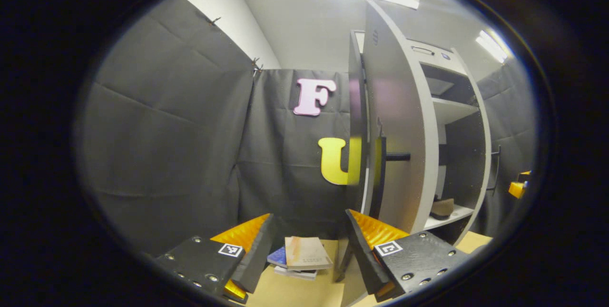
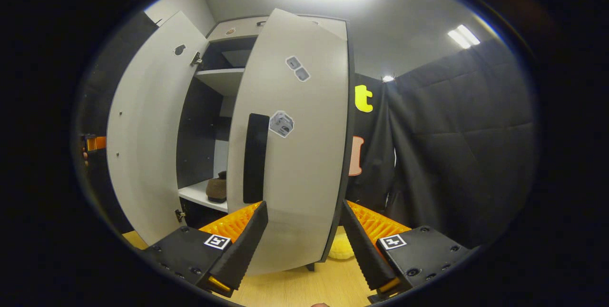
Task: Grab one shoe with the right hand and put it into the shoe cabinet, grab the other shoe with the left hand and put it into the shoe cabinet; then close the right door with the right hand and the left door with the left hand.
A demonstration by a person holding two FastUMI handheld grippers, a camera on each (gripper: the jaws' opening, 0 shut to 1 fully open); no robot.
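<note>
The white shoe cabinet stands with both doors ajar. A brown shoe rests on its lower shelf, also seen as the shoe. The right door with its black handle is swung partway across, directly ahead of my open right gripper; I cannot tell if it touches. The left door stands nearly edge-on just right of my open left gripper, which holds nothing. Each view catches the other gripper far off, the right gripper and the left gripper.
A small stack of books lies on the wooden floor ahead of the left gripper. A yellow object sits on the floor by the right door's bottom corner. Black cloth walls close in on both sides.
</note>
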